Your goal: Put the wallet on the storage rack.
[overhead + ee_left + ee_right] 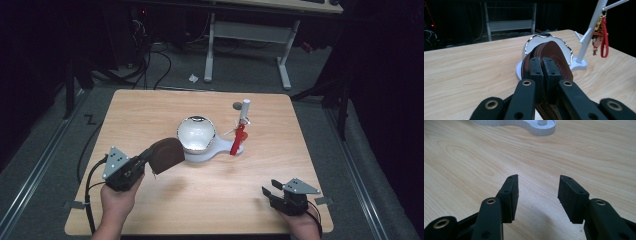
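My left gripper (150,155) is shut on a round brown leather pouch (167,154) with a zipper edge, held just above the table's left half. In the left gripper view the pouch (556,53) stands on edge between the jaws (543,65), right in front of a white dish with a silvery wavy rim (567,47). That dish (196,134) sits on a white base (220,147) with a branched white post (244,115). A red keychain with a small figure (238,137) hangs from the post (603,37). My right gripper (267,191) hovers open near the front right, nothing between its pads (537,192).
The wooden table (150,210) has bare wood around the stand. A small grey disc (237,105) lies behind the post. The white base's edge (539,128) lies ahead of the right gripper. Beyond the table stand a desk frame (285,60) and floor cables.
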### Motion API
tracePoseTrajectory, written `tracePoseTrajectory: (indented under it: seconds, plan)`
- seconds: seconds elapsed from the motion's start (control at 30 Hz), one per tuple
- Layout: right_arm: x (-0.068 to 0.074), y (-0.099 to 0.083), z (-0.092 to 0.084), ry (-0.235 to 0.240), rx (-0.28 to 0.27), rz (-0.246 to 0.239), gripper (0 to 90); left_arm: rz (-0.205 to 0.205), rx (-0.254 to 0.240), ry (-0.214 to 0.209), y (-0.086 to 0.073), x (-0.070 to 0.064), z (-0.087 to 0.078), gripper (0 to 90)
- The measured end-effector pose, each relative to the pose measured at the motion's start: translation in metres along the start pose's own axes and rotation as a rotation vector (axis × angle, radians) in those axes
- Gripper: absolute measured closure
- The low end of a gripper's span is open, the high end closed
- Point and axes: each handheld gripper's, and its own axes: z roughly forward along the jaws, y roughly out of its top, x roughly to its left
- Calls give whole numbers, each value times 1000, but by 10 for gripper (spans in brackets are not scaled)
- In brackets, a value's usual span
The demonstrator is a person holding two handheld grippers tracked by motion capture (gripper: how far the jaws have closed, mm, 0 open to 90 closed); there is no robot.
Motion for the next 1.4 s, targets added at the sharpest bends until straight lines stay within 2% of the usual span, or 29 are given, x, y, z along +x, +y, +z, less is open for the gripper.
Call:
tracePoseTrajectory:
  seconds: [0.4, 0.73, 1.4]
  plan:
    - [0, 0, -4, 0, -10, 5, 516, 42, 31, 22, 27, 2, 27, 877]
    - [0, 0, -5, 3, -13, 12, 518, 89, 124, 22, 46, 2, 60, 876]
    - [-2, 0, -7, 17, -24, 17, 519, 72, 233, 58, 58, -5, 99, 871]
